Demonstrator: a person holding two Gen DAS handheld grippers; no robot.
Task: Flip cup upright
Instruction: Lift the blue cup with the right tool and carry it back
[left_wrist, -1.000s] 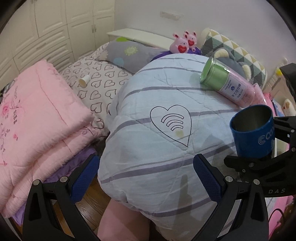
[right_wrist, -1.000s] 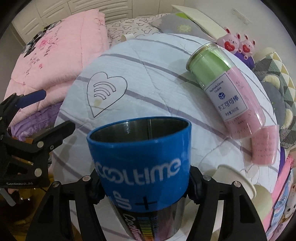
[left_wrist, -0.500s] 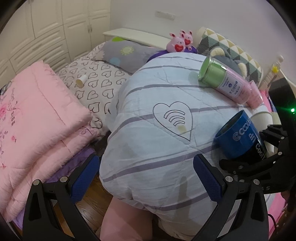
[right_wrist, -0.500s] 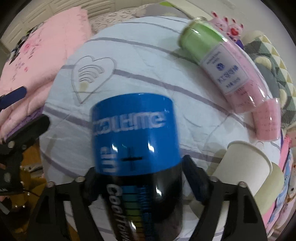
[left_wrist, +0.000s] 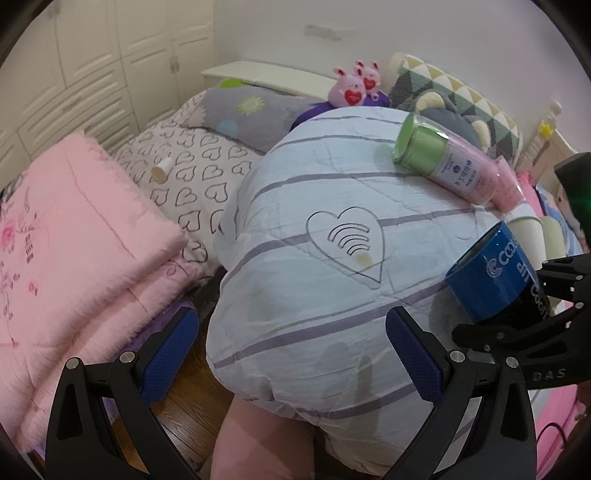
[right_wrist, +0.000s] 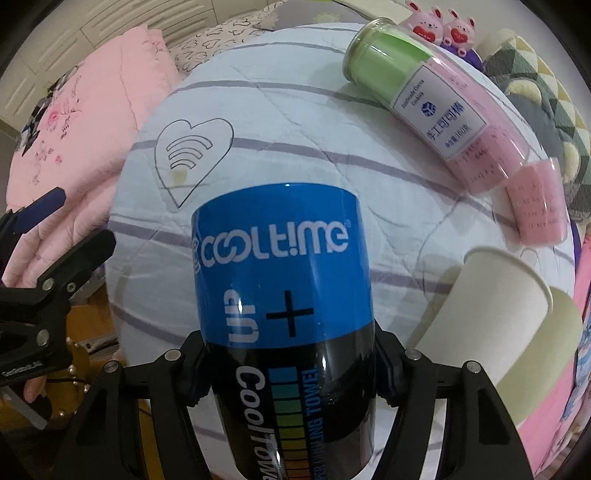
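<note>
The blue and black cup (right_wrist: 284, 306) with "COOLTIME" lettering lies along my right gripper (right_wrist: 288, 365), which is shut on its black lower part. The cup points forward, mouth away from the camera, low over the striped quilt (right_wrist: 295, 155). In the left wrist view the cup (left_wrist: 498, 273) is tilted on its side at the right, mouth toward the quilt's heart print, held by the right gripper (left_wrist: 546, 295). My left gripper (left_wrist: 288, 354) is open and empty over the quilt's near edge.
A green and pink cylinder jar (right_wrist: 428, 99) lies on the quilt at the back right, with a small pink cup (right_wrist: 539, 203) beside it. A white paper cup (right_wrist: 487, 317) lies to the right. A folded pink blanket (left_wrist: 74, 240) lies left.
The right gripper has tipped the cup from mouth-up to lying forward on its side and lowered it toward the quilt. The left gripper has stayed in place, open.
</note>
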